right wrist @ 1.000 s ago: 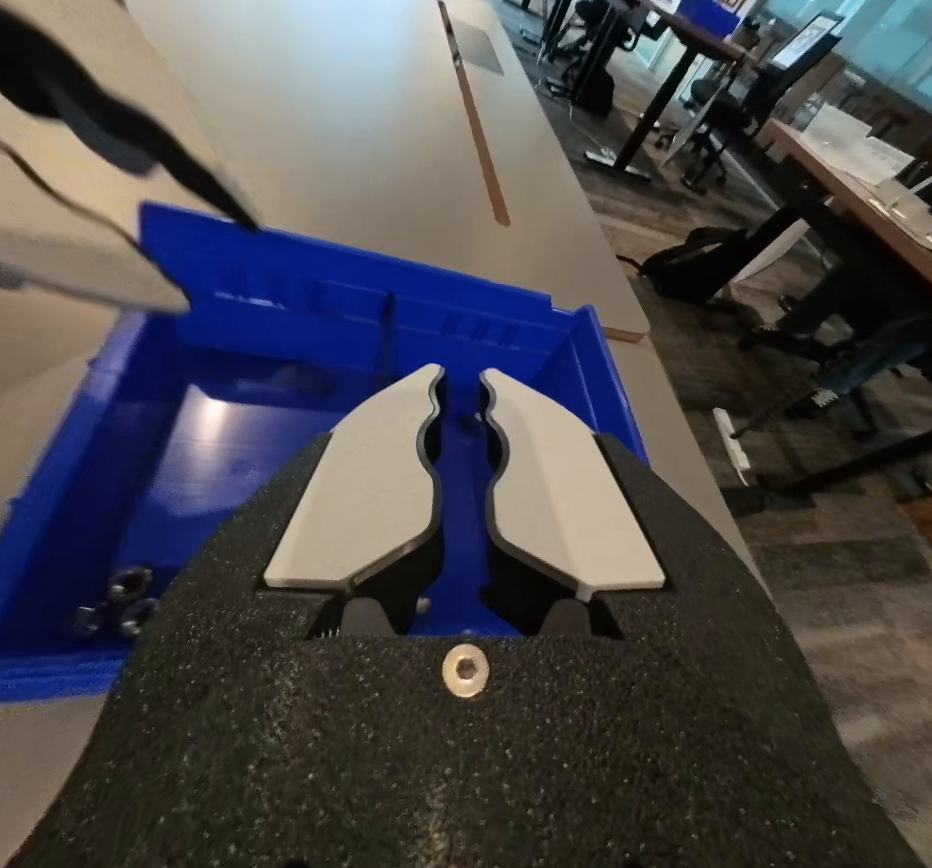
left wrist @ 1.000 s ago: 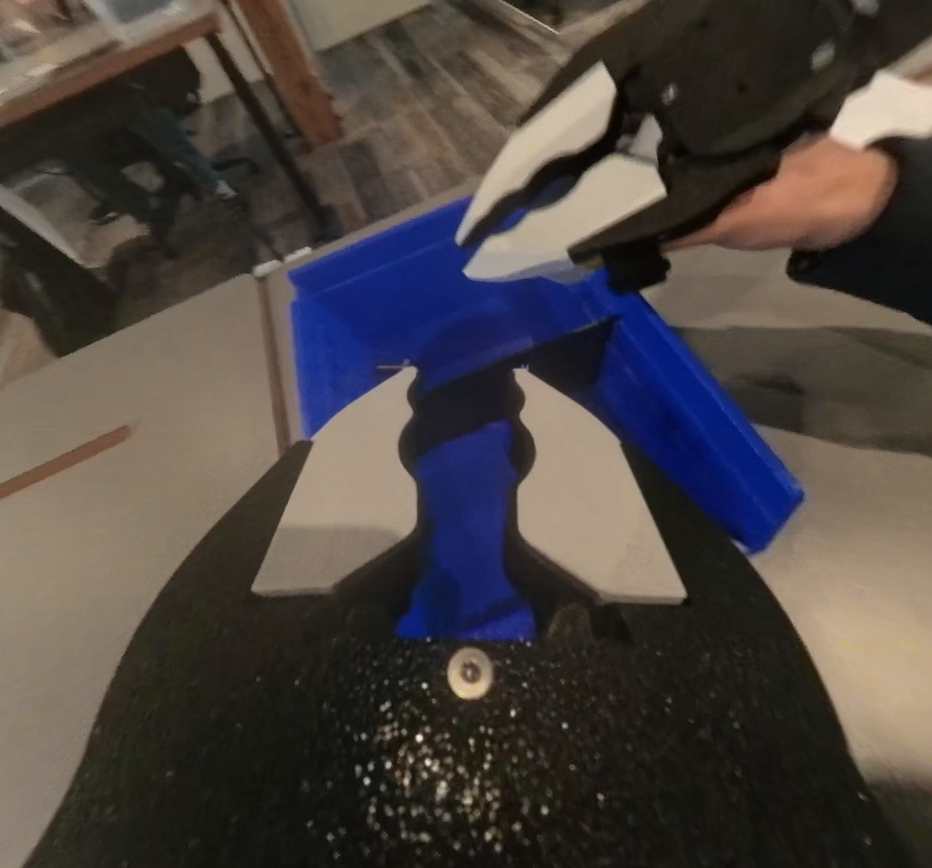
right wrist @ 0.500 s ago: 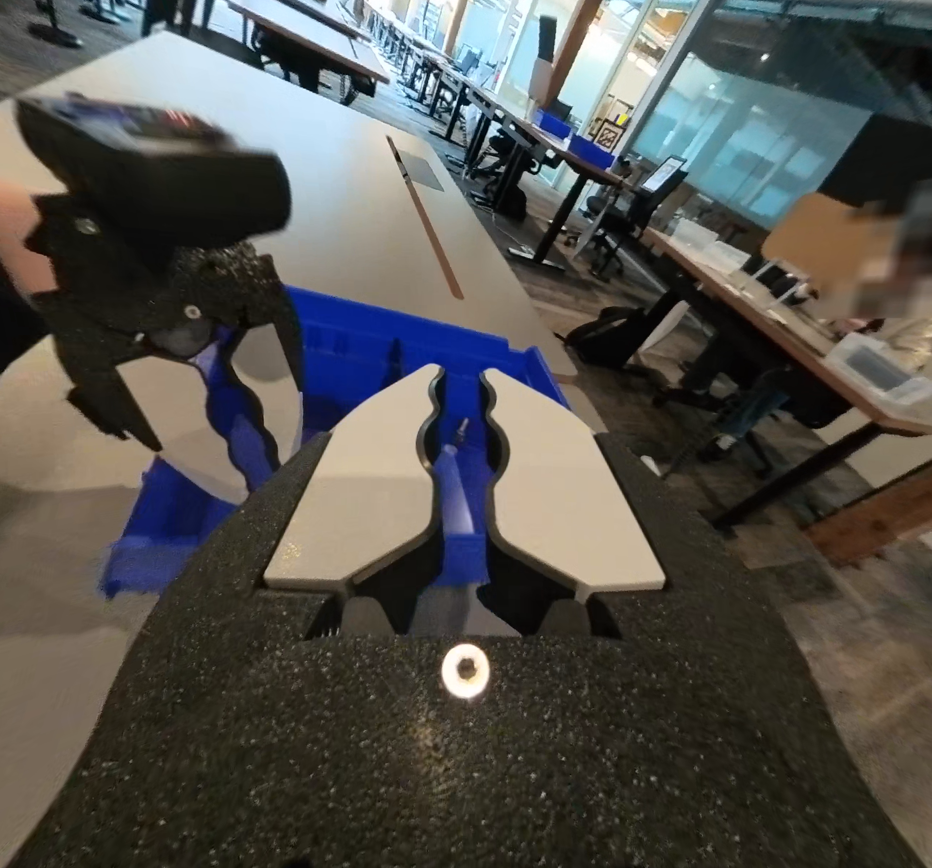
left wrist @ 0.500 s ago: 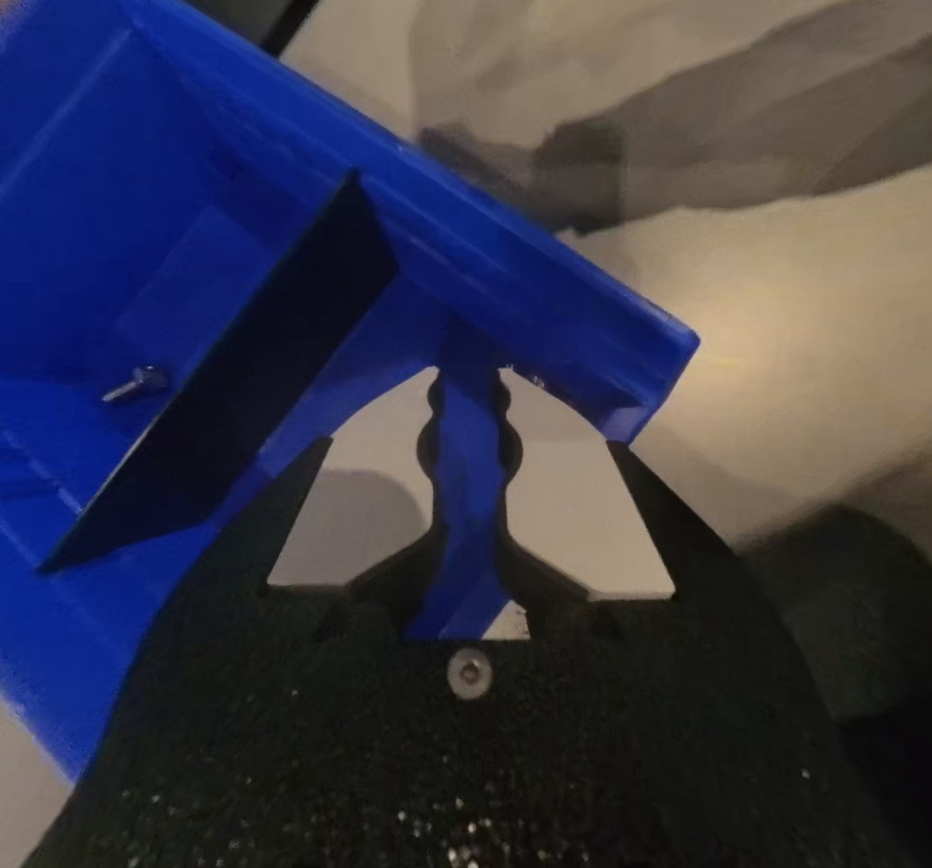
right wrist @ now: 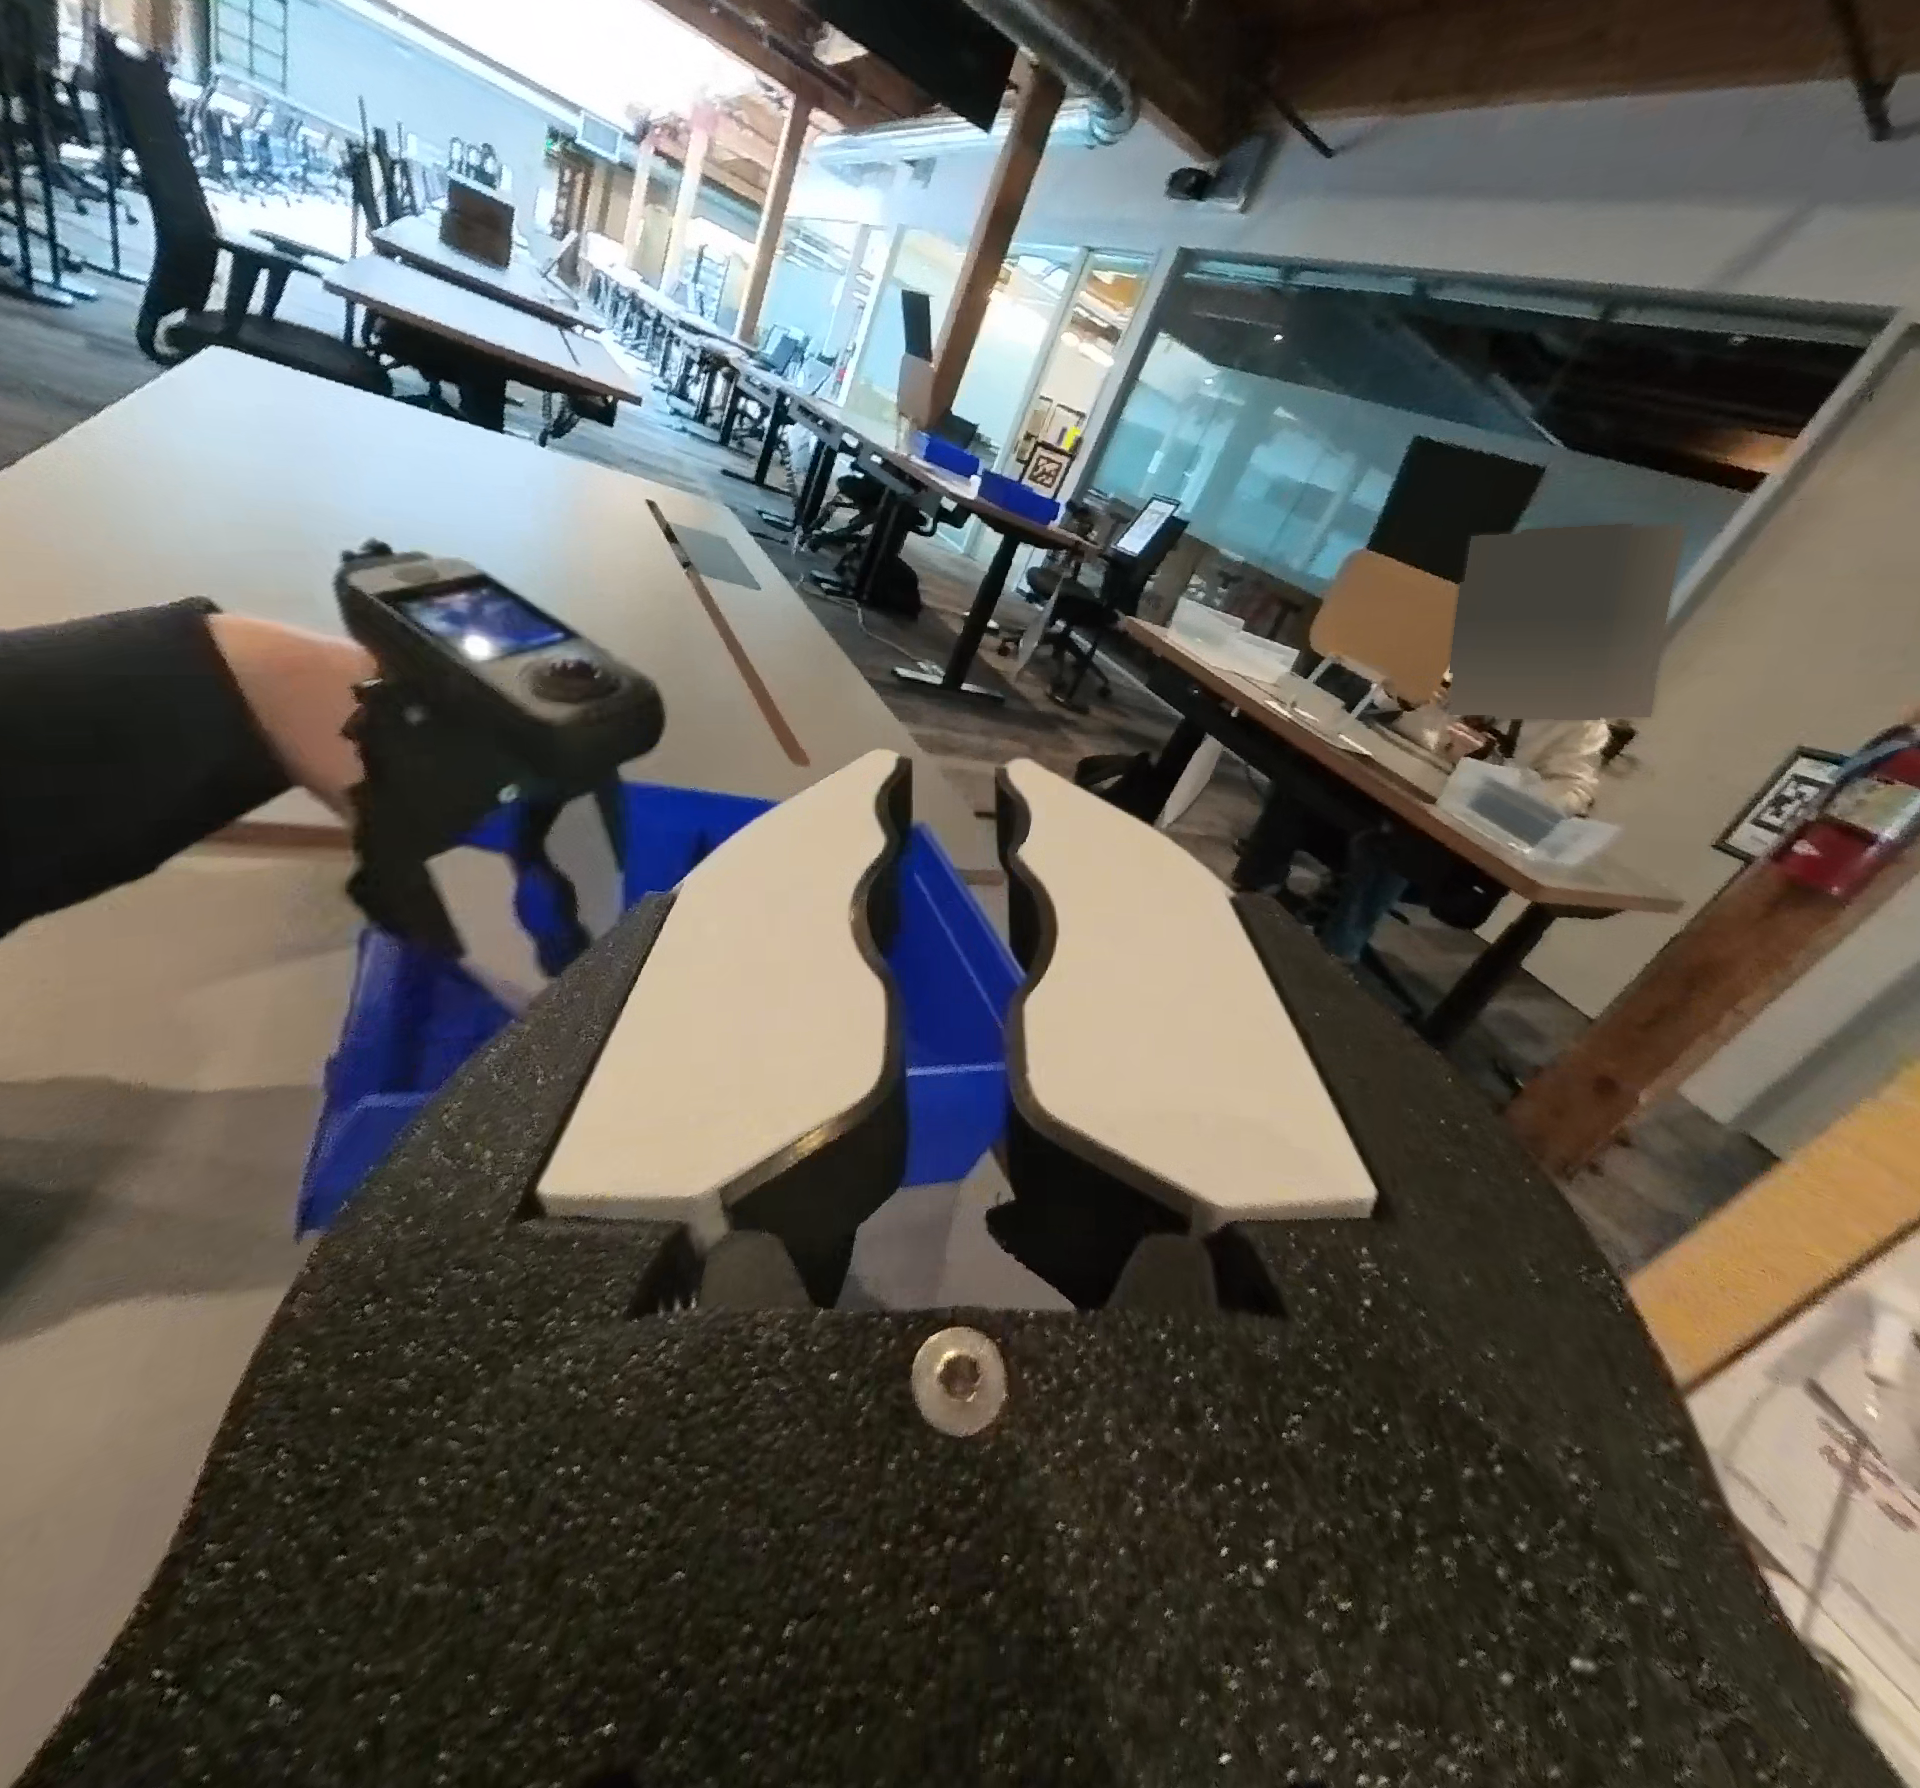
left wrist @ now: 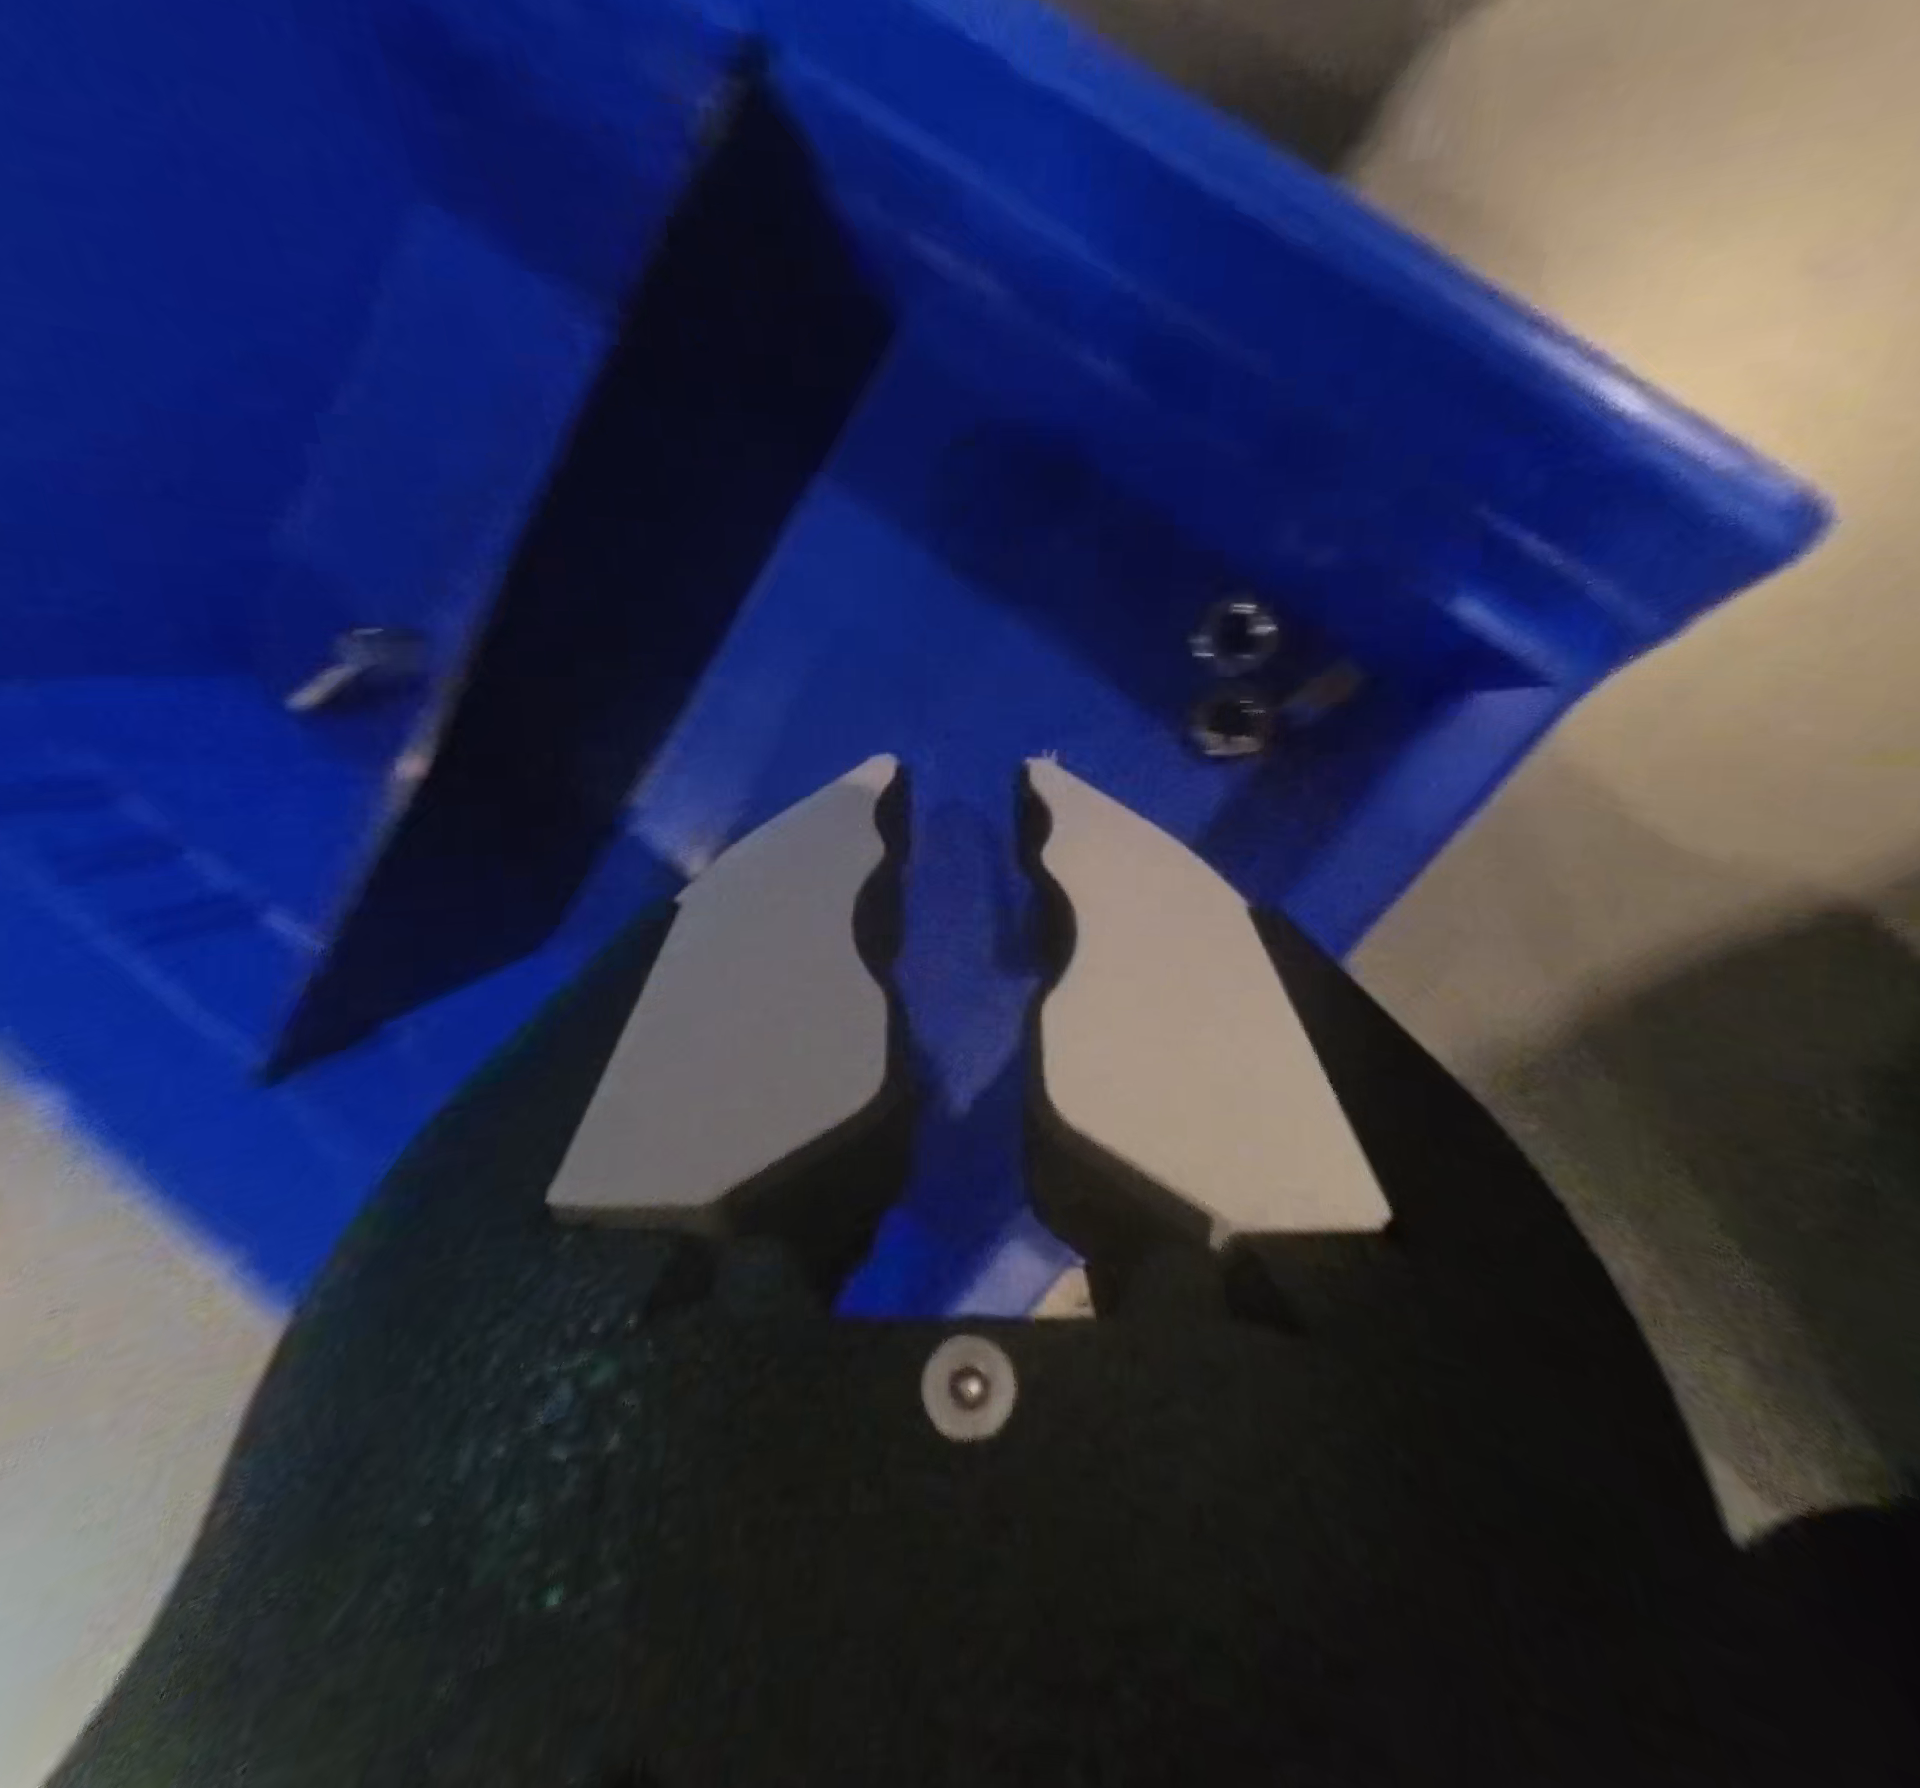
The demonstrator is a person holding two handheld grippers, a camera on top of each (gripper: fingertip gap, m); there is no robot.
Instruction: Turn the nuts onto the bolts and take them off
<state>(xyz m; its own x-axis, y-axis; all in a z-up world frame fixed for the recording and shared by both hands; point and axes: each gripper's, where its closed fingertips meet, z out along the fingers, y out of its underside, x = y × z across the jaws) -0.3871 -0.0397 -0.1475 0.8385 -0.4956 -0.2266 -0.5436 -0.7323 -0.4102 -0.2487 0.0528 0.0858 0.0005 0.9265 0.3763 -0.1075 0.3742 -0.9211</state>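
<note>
A blue bin [left wrist: 1247,367] with a black divider [left wrist: 665,595] fills the left wrist view. Two dark nuts [left wrist: 1231,642] lie in its right corner with a small bolt [left wrist: 1322,689] beside them. Another bolt [left wrist: 348,673] lies left of the divider. My left gripper [left wrist: 961,772] hovers just above the nut compartment, its jaws a narrow gap apart and empty. My right gripper [right wrist: 954,772] is raised and held back from the bin [right wrist: 956,1094], slightly open and empty. In the right wrist view the left gripper [right wrist: 509,949] points down into the bin, held by a hand in a dark sleeve [right wrist: 114,751].
The bin stands on a long grey table [right wrist: 260,512] near its right edge, with the floor beyond. Other desks, chairs and a seated person [right wrist: 1548,762] are far off to the right. There is about 30 cm between the tips of the two grippers. The bolt [left wrist: 348,673] is about 15 cm from my left fingertips.
My left gripper has swung down over the bin and closed in on the nut compartment, its jaws narrower than a second ago. My right gripper has lifted and drawn back from the bin.
</note>
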